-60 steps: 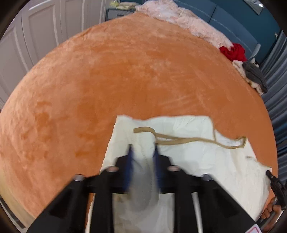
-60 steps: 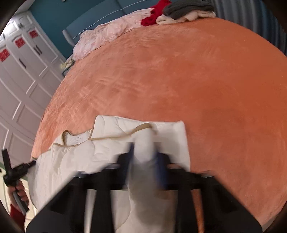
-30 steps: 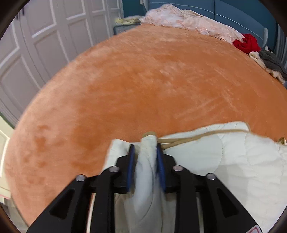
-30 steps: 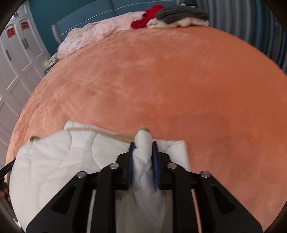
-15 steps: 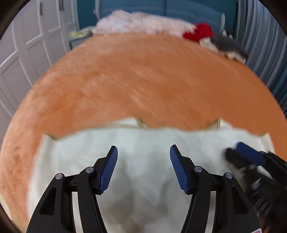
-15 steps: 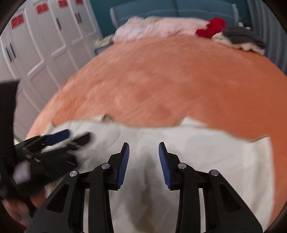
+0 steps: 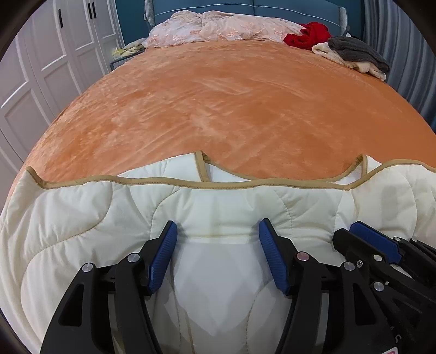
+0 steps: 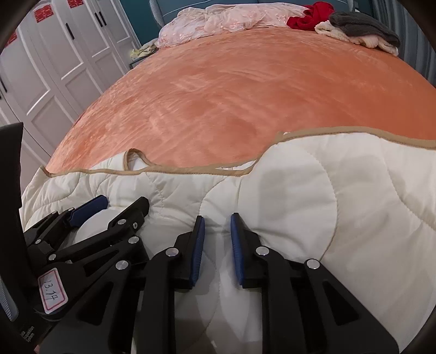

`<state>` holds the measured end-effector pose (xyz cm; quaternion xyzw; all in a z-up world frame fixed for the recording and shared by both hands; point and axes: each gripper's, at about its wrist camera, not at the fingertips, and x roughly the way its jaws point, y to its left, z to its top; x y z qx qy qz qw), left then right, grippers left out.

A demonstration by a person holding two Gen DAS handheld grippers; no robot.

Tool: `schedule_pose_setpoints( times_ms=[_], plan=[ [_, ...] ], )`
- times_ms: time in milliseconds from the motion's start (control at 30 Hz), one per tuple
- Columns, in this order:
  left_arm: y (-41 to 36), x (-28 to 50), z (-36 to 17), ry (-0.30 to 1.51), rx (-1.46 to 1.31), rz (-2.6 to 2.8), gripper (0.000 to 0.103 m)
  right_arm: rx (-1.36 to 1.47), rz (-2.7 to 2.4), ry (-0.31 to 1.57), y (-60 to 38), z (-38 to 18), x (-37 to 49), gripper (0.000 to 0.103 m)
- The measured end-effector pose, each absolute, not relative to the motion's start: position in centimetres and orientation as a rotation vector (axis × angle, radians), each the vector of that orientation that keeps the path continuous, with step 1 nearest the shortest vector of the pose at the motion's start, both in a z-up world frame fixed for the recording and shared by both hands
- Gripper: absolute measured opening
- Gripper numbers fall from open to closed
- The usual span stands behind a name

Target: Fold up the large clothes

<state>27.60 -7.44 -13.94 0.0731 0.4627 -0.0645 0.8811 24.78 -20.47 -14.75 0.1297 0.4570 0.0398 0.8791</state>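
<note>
A cream quilted garment (image 7: pixel 109 212) with tan binding lies folded in layers at the near edge of an orange bed (image 7: pixel 218 103); it also shows in the right wrist view (image 8: pixel 313 196). My left gripper (image 7: pixel 218 231) is open wide, its blue pads resting on the cloth without pinching it. My right gripper (image 8: pixel 216 226) is open by a narrow gap, over the cloth, holding nothing. The two grippers sit side by side: the right one shows at the left wrist view's right edge (image 7: pixel 373 242), the left one at the right wrist view's left edge (image 8: pixel 90 207).
At the far end of the bed lie a pink floral cover (image 7: pixel 223 27), a red garment (image 7: pixel 308 34) and a grey and cream pile (image 7: pixel 357 55). White wardrobe doors (image 7: pixel 54 60) stand along the left. A blue headboard (image 7: pixel 272 6) is behind.
Both grippers were shut on cloth a second ago and have let go and opened. They have come together over the near edge, and the garment now lies doubled with tan edges stacked.
</note>
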Motion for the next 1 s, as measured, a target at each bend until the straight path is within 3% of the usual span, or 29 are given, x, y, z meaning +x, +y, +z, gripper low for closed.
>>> schedule_pose_setpoints(
  times_ms=[233, 400, 567, 1000],
  plan=[
    [-6.7, 26.7, -11.9, 0.986, 0.125, -0.132, 0.062, 0.278, 0.025, 0.884, -21.3, -11.3, 22.0, 0.023],
    [-4.2, 20.7, -8.4, 0.998, 0.07, -0.159, 0.062, 0.259, 0.114, 0.913, -20.4, -8.4, 15.5, 0.023],
    [-4.0, 15.7, -9.4, 1.052, 0.11, -0.131, 0.062, 0.217, 0.106, 1.021, -18.7, -10.4, 11.4, 0.022],
    [-4.9, 14.9, -11.6, 1.032, 0.149, -0.062, 0.063, 0.12, 0.052, 0.992, -17.2, -12.3, 11.1, 0.023]
  ],
)
